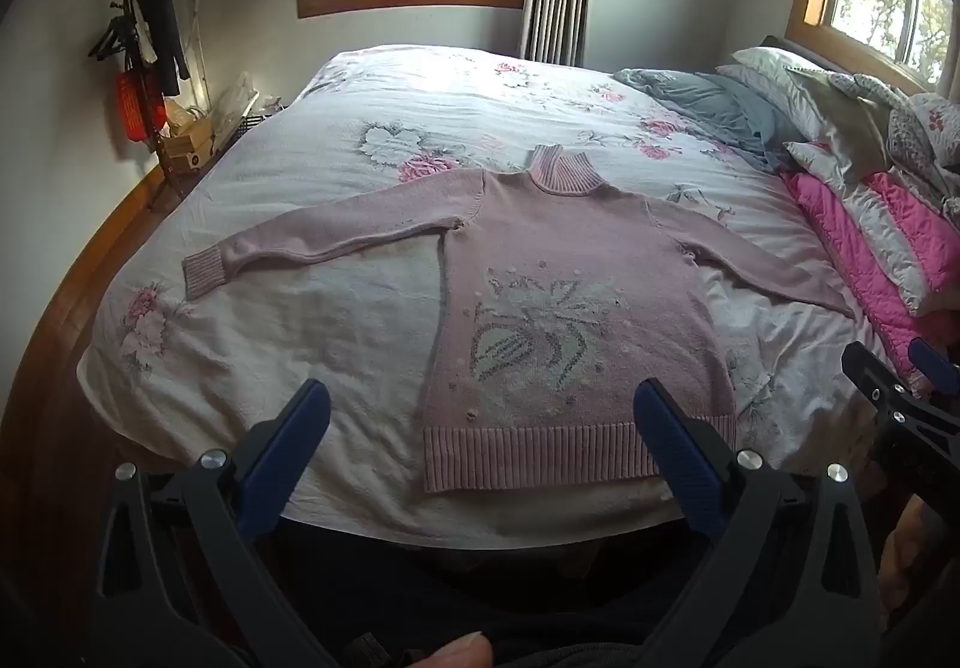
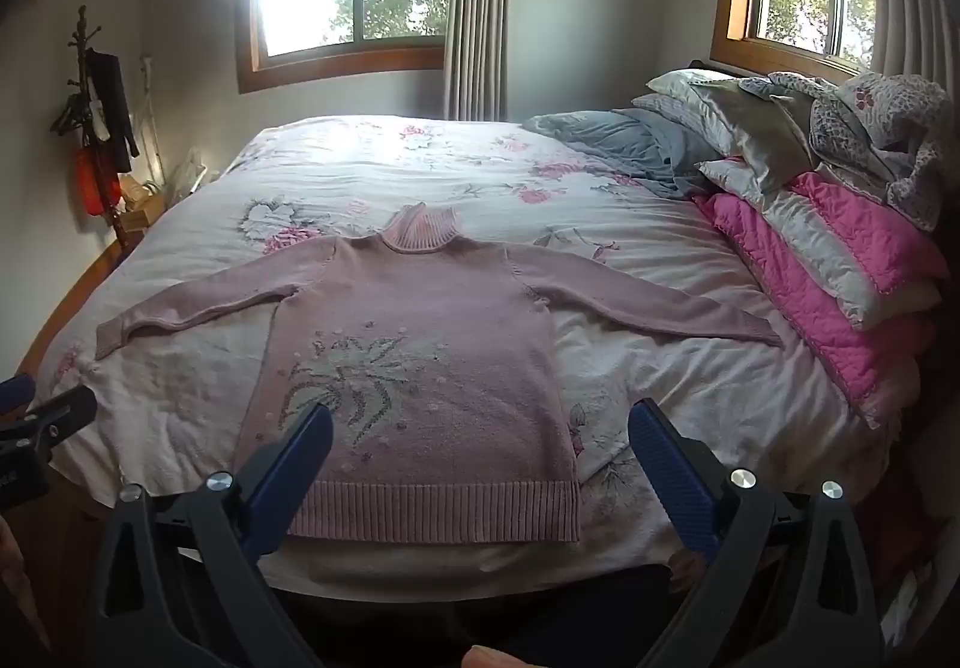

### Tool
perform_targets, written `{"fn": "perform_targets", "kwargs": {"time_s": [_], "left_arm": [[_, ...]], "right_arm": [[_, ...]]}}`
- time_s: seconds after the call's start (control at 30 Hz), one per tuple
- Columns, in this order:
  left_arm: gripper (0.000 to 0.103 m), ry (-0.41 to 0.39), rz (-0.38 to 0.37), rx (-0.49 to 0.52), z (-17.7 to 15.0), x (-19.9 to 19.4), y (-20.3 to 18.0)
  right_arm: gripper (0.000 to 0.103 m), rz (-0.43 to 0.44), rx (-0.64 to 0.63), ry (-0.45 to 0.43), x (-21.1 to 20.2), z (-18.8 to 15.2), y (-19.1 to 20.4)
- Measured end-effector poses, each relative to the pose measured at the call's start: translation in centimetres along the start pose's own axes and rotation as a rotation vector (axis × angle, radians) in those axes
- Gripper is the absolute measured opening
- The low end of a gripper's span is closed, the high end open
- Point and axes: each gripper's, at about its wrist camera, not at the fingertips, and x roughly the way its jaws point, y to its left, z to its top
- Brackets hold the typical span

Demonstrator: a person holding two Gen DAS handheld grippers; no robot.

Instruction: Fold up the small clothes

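Two grippers hang short of the bed's near edge, and we see both the left gripper [image 1: 480,431] and the right gripper [image 2: 480,452] spread wide, gripping nothing. The pink sweater [image 1: 570,308] lies flat, front up, on the floral bedspread [image 1: 336,308], hem nearest us, sleeves out to each side. We judge a pinch could catch the bedspread along with the knit and drag it, or a loose sleeve could bunch. The right sleeve's cuff [image 2: 774,338] ends just beside the pink quilt [image 2: 840,296]; whether they touch, we cannot tell.
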Motion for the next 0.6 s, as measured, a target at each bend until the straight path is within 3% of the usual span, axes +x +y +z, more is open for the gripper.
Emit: {"fn": "perform_targets", "kwargs": {"time_s": [0.6], "left_arm": [[0.100,0.004,0.001,-0.001,0.01,0.21,0.11]], "right_arm": [[0.099,-0.006,-0.005,0.007,0.43,-0.71,-0.13]]}}
